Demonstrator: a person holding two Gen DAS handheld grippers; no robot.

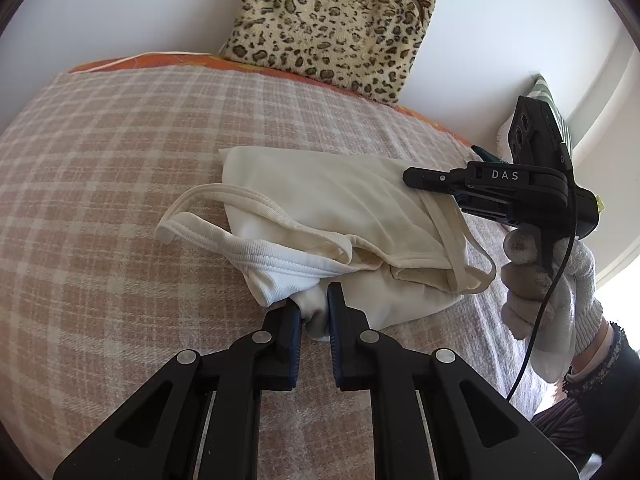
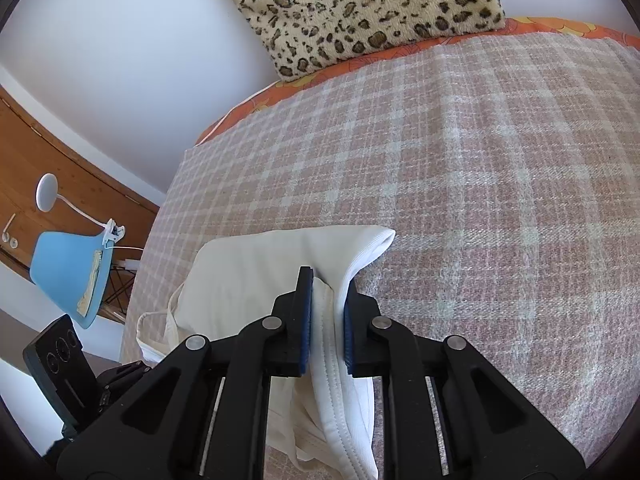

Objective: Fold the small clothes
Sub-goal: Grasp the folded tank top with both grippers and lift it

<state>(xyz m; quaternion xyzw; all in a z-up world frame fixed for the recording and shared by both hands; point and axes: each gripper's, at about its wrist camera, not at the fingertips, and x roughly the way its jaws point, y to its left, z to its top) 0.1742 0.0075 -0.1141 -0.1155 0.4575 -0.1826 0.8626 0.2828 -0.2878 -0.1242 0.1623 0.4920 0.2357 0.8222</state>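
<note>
A cream strappy top (image 1: pixel 340 196) lies crumpled over a white ribbed top (image 1: pixel 280 264) on the plaid blanket (image 1: pixel 120 160). My left gripper (image 1: pixel 315 300) is shut on a bunched bit of the white ribbed fabric at the pile's near edge. At the pile's far right, my right gripper (image 1: pixel 416 179) is seen side-on, held by a gloved hand (image 1: pixel 560 280). In the right wrist view, my right gripper (image 2: pixel 328 280) is shut on a fold of the white ribbed top (image 2: pixel 340 380), which hangs down between its fingers. The cream top (image 2: pixel 248 272) lies to the left.
A leopard-print cushion (image 1: pixel 332 24) leans on the white wall at the bed's far edge. A green striped pillow (image 1: pixel 552 100) sits at the right. Beside the bed stand a blue chair (image 2: pixel 68 272) and a white lamp (image 2: pixel 46 192). The plaid blanket (image 2: pixel 480 180) stretches away to the right.
</note>
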